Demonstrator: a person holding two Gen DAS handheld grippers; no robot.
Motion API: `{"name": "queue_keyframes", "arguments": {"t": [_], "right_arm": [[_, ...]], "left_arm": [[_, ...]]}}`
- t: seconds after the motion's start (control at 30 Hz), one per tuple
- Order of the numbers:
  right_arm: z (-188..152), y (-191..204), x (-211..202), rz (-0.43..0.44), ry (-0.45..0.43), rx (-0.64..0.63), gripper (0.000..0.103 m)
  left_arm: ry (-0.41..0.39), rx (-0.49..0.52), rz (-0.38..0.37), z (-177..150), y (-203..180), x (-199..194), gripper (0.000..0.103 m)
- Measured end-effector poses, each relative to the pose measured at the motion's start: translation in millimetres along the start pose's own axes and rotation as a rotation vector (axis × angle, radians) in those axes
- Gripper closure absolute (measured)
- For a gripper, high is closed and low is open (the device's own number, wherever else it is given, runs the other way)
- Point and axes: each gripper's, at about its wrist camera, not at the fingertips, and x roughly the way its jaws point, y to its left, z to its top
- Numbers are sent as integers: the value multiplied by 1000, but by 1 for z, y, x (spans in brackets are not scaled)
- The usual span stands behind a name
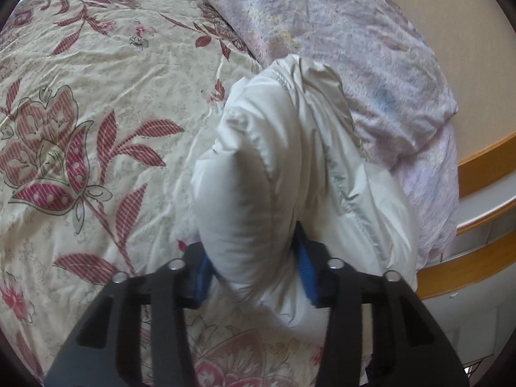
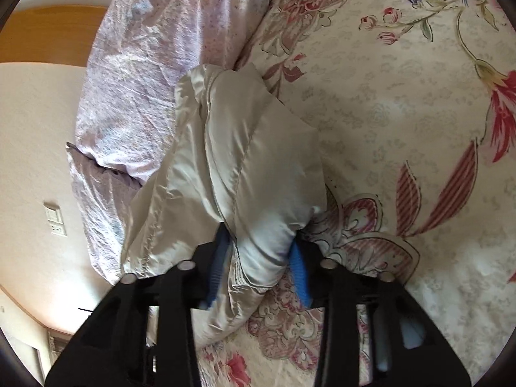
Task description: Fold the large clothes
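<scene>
One white padded jacket [image 1: 290,167] was the only garment in view, and it was held up off the bed [image 1: 96,103] rather than lying flat on it. The left hand-held gripper [image 1: 254,274] was clamped on a thick puffy fold of the jacket, its two blue pads pressed against the fabric at the 6 o'clock edge of the left wrist view. The right hand-held gripper [image 2: 258,258] was likewise clamped on another bunched part, again near 6 o'clock in its own view, with the rest of the jacket [image 2: 232,148] trailing toward 12 o'clock. By the look of it, folding was at an early or middle stage: the jacket hung gathered and rumpled between the two grips, no flat, squared fold showed anywhere, and laying it down and smoothing it was probably left to do. Under it lay one cream bedspread with red flowers, and one lilac quilt [image 1: 338,32] was heaped at about 1 o'clock in the left view, at 11 o'clock in the right [image 2: 154,48]. One wall switch plate [image 2: 55,219] showed at 9 o'clock.
</scene>
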Motion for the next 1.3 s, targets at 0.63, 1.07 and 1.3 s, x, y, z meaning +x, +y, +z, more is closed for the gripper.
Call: {"name": "queue_keyframes", "arguments": {"t": [0.63,1.07,1.3], "right_arm": [[-62,43,-49,110,58,-172,88],[-132,26,-75,23,137,-305,80],[-132,47,-119,-272,-181,-474,56]], "left_arm": [[-104,20,-79,5,32,-102,84],[-110,20,19,-27,93,-167,78],[-120,32,57,-33,103,-163,41]]}}
